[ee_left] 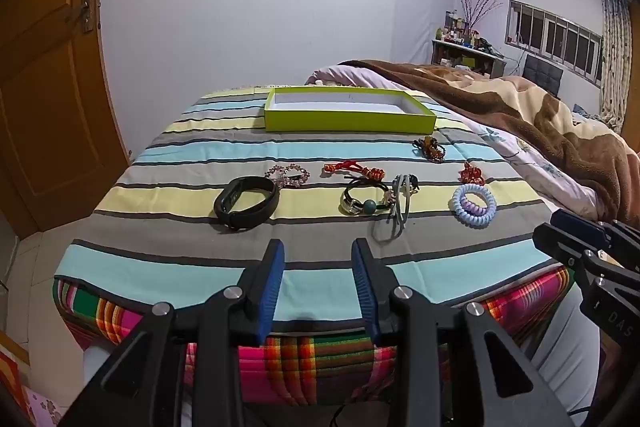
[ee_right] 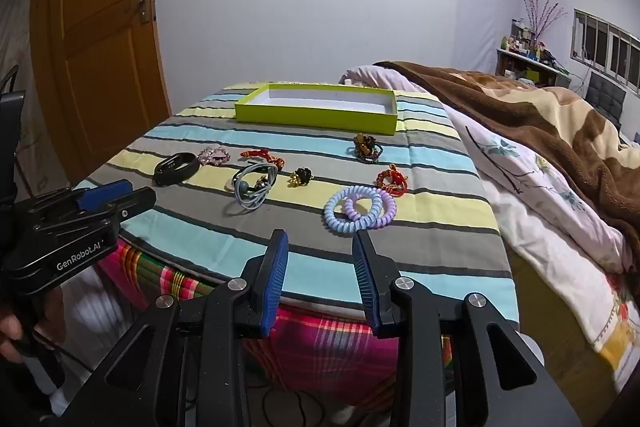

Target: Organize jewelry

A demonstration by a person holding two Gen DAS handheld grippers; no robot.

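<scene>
Several pieces of jewelry lie on a striped cloth (ee_left: 168, 259). A black wristband (ee_left: 246, 203) is at the left, a pink bead bracelet (ee_left: 289, 175) behind it, a red knotted cord (ee_left: 352, 169), a bracelet with a teal bead (ee_left: 362, 202), grey hair ties (ee_left: 400, 207), two pastel coil hair ties (ee_left: 475, 205) (ee_right: 360, 207), a red charm (ee_right: 392, 181) and a brown bead bracelet (ee_right: 366, 147). An empty lime-green box (ee_left: 350, 119) (ee_right: 316, 115) stands at the back. My left gripper (ee_left: 318, 287) and right gripper (ee_right: 320, 279) are open and empty over the near edge.
A bed with a brown blanket (ee_left: 520, 107) lies to the right. A wooden door (ee_right: 100, 47) is at the left. A plaid cloth (ee_left: 312, 355) hangs below the near edge. A cluttered shelf (ee_left: 468, 47) stands by the far windows.
</scene>
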